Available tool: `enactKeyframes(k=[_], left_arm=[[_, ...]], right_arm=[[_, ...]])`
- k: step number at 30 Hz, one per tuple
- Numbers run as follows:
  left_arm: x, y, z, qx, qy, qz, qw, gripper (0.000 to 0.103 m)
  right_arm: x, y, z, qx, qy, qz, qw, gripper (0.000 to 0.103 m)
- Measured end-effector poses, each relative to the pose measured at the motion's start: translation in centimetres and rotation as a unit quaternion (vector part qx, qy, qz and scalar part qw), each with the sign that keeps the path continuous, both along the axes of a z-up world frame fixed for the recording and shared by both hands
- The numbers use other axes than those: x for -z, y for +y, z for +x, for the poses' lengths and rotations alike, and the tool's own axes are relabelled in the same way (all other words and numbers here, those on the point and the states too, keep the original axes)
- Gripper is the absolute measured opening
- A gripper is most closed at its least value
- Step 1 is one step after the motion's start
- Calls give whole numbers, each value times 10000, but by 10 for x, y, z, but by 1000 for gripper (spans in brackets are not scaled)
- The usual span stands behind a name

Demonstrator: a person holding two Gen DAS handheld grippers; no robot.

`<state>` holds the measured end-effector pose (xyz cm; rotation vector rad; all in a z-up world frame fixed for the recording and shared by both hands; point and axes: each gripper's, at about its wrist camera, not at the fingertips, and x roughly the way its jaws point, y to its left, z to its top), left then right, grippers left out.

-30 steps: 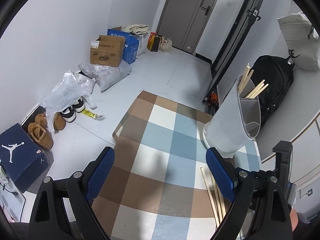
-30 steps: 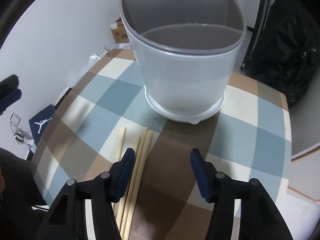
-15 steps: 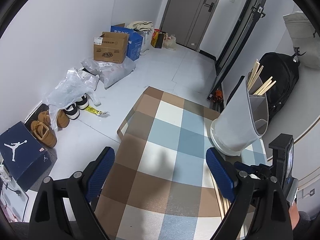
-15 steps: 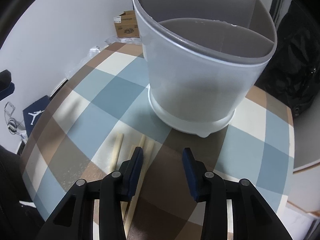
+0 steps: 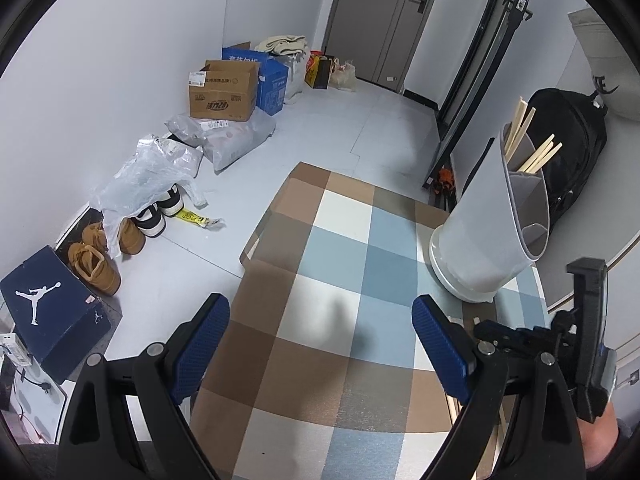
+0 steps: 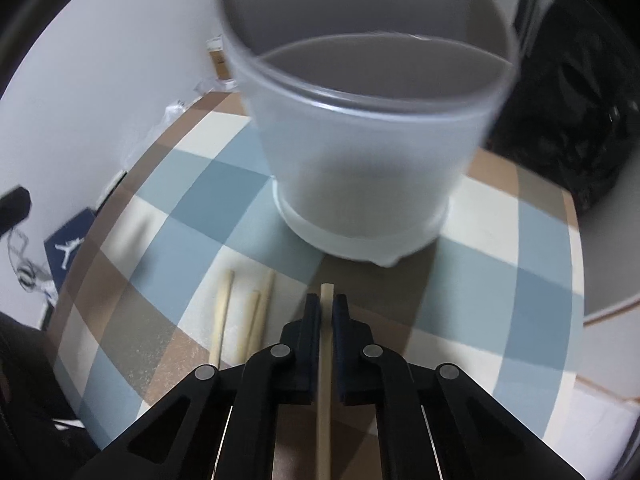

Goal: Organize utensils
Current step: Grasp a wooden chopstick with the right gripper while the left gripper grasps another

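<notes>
Chopsticks are the story on my checked tablecloth point(image 6: 532, 240). At left, my left gripper point(image 5: 320, 344) hangs spread and empty over the cloth, unmoved. Three loose chopsticks point(image 6: 240, 312) lie flat beside the right gripper point(image 6: 327, 312), whose jaws have just been closing and now pinch a single chopstick point(image 6: 326, 340). Just beyond stands the divided holder point(image 6: 368, 140); I judge lifting and dropping in comes next.

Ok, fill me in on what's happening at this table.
A person is sorting chopsticks into a divided holder. The right gripper has just closed on one chopstick lying on the checked tablecloth; three more lie beside it. The left gripper hangs open and empty. Several chopsticks already stand in the holder.
</notes>
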<state>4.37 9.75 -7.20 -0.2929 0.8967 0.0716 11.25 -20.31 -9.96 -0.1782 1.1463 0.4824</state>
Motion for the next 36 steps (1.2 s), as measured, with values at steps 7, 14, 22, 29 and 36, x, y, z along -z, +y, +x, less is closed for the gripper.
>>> enactKeyframes(k=[7,14,22,29,36], left_arm=[[-3,-16,-2,159,-70,68,9998,90],[-2,-20,-4,226,-42,163,9996,90],[7,-28,-2,304,165,316,9989,90],[18,-40,0,593,484,445,9961,90],[25,-56,-3,960,813,278,9917,90]], right_arm=[[4,-34,-2,413,370,334,9979,6],[0,-30,-3,320,284,198,9989,20],[1,-4,0,85,51,-60,9999,32],[-7,-18,4,334,287,392,9983,5],[-49,-52,3,765,-157,1363,9876,5]])
